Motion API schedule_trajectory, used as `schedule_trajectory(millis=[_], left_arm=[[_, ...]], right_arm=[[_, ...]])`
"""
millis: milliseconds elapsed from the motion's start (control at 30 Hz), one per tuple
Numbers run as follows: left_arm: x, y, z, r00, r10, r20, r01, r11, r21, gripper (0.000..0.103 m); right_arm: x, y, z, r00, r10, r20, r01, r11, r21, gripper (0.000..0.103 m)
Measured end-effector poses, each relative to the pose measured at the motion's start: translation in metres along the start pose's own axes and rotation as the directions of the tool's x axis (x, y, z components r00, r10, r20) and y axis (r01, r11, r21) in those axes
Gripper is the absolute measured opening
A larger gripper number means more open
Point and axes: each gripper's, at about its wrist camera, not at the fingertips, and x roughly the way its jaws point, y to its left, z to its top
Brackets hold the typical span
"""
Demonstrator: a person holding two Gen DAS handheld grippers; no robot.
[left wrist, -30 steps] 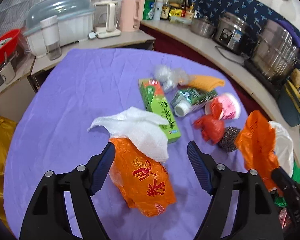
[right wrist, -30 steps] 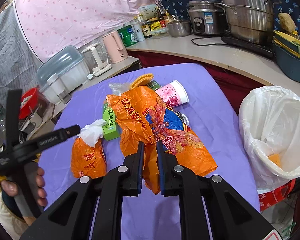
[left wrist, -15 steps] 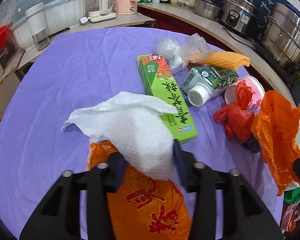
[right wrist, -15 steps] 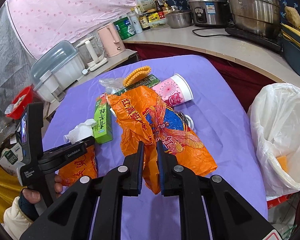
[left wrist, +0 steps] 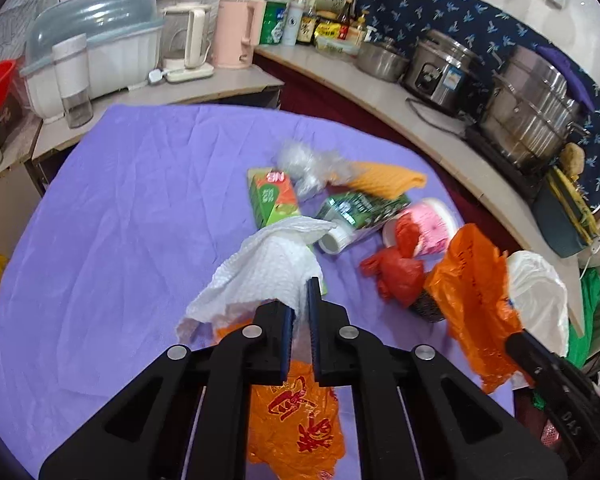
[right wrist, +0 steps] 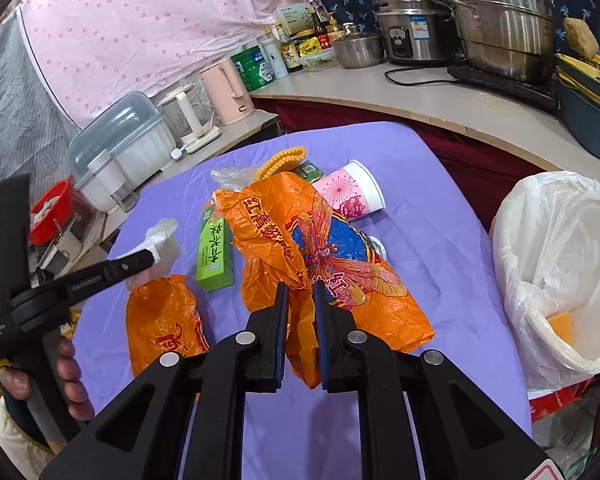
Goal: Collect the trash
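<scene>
My left gripper (left wrist: 300, 292) is shut on a crumpled white paper towel (left wrist: 268, 268), which hangs just over a small orange printed bag (left wrist: 296, 420) lying on the purple tablecloth (left wrist: 120, 220). The right wrist view shows the same towel (right wrist: 162, 236) at the tip of the left gripper (right wrist: 148, 256), above that small bag (right wrist: 160, 320). My right gripper (right wrist: 300, 292) is shut on a large orange bag with a dragonfly print (right wrist: 340, 248), held up over the table. A bin with a white liner (right wrist: 540, 264) stands off the table's right edge.
More trash lies mid-table: a green box (left wrist: 270, 200), a green carton (left wrist: 360, 212), a red bag (left wrist: 396, 276), a pink paper cup (right wrist: 352, 192), a clear wrapper and a yellow cloth. Kettles, pots and bottles line the counters behind. A hand (right wrist: 68, 376) holds the left gripper.
The left jaws went from wide open around the towel and small orange bag to shut on the towel, which has lifted slightly. The right gripper kept still with its bag.
</scene>
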Motion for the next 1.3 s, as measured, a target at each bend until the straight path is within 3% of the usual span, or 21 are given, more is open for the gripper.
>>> schedule_trajectory(millis=[333,533,767,967,1300], left_arm=[[-0.065,-0.033,0.022,0.989,-0.088,0.123,0.082,0.995,0.047,0.007],[-0.078,-0.06,0.02,0.982,-0.139,0.128,0.129,0.988,0.089,0.007],[-0.07,-0.11,0.007,0.976,-0.201,0.083,0.186,0.969,0.161,0.007],[-0.054,-0.168,-0.006,0.964,-0.266,0.027,0.252,0.937,0.241,0.007],[-0.022,-0.269,-0.029,0.919,-0.386,-0.083,0.39,0.854,0.343,0.007]], right_arm=[[-0.035,-0.009,0.001,0.998,-0.006,0.064,0.005,1.0,0.015,0.012],[-0.052,-0.024,0.002,0.995,-0.03,0.096,0.027,0.999,0.037,0.012],[-0.074,-0.063,0.001,0.987,-0.093,0.129,0.08,0.992,0.101,0.012],[-0.091,-0.107,-0.004,0.976,-0.166,0.142,0.141,0.975,0.17,0.012],[-0.112,-0.184,-0.015,0.948,-0.287,0.136,0.24,0.927,0.287,0.012]])
